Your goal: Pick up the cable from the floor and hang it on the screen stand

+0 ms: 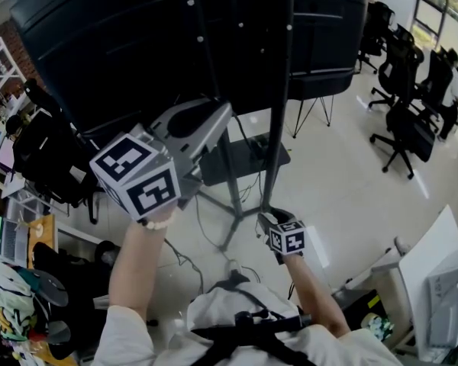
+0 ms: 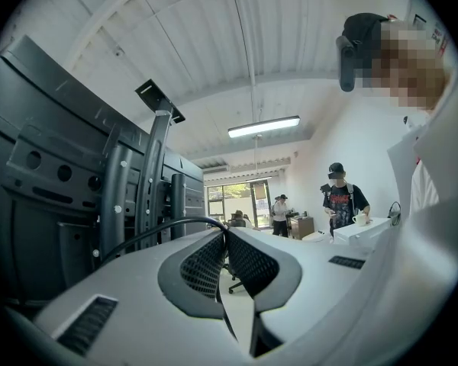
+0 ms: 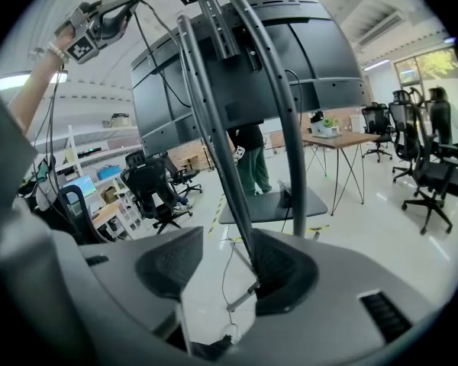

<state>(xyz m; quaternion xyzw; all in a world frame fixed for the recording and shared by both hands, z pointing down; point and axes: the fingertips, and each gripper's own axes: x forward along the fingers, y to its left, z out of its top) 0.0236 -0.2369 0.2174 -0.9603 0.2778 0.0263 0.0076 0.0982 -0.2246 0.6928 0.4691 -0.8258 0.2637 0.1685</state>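
Left jaws: my left gripper (image 2: 226, 231) is clenched on the black cable (image 2: 159, 226), pinched at the tips.
Right jaws: my right gripper (image 3: 225, 271) is spread wide with nothing in it, low beside the stand's post.
Cable: one end is up at the back of the screen (image 1: 137, 44); the rest hangs down.
Done: part of it is lifted off the floor (image 1: 351, 174).
Left: I judge it needs draping over the screen stand (image 1: 278, 90), then letting go.
Left gripper view only: the pinch itself.
Right gripper view only: the cable trailing down from my raised left gripper.

Parted fingers (image 3: 172, 261) before screen stand (image 3: 299, 189)
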